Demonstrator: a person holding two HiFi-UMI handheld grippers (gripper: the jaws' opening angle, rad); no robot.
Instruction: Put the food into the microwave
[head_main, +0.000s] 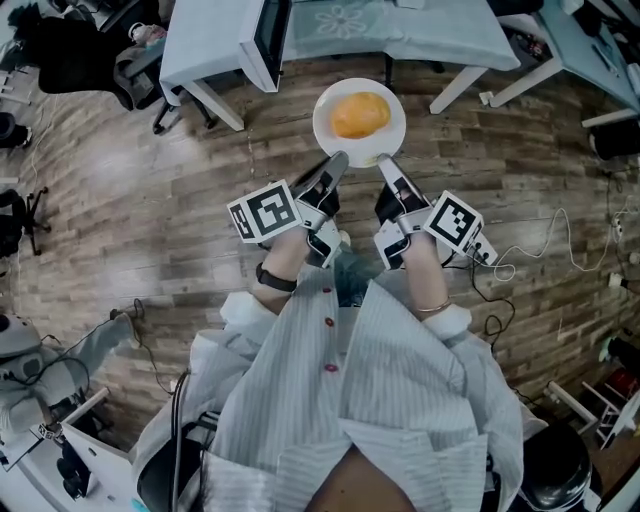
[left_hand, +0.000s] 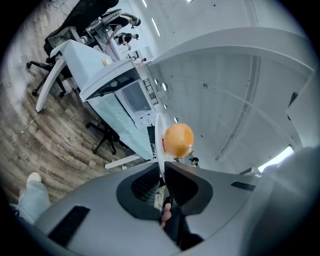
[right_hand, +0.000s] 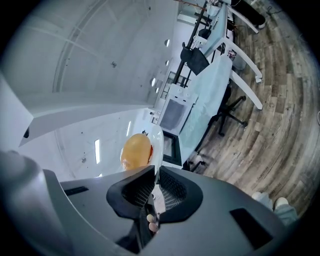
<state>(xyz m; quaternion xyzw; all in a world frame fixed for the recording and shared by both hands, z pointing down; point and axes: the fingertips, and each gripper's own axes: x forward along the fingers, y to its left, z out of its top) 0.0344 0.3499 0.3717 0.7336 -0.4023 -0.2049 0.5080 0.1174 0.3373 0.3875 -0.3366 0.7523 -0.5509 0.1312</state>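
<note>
A white plate (head_main: 324, 112) carries a round orange piece of food (head_main: 360, 114) and hangs in the air in front of me, above the wooden floor. My left gripper (head_main: 338, 160) is shut on the plate's near rim from the left, and my right gripper (head_main: 385, 165) is shut on it from the right. The left gripper view shows the plate (left_hand: 159, 132) edge-on between the jaws (left_hand: 163, 172), with the food (left_hand: 178, 140) beyond. In the right gripper view the plate (right_hand: 158, 142) and food (right_hand: 136, 151) sit just past the jaws (right_hand: 154, 175). The white microwave (head_main: 268, 40) stands on the table ahead.
A pale table (head_main: 420, 35) spans the far side, its white legs (head_main: 215, 105) reaching down to the floor. A dark office chair (head_main: 135, 65) stands at the far left. Cables (head_main: 560, 245) trail over the floor on the right. Another desk edge (head_main: 590, 50) lies at the far right.
</note>
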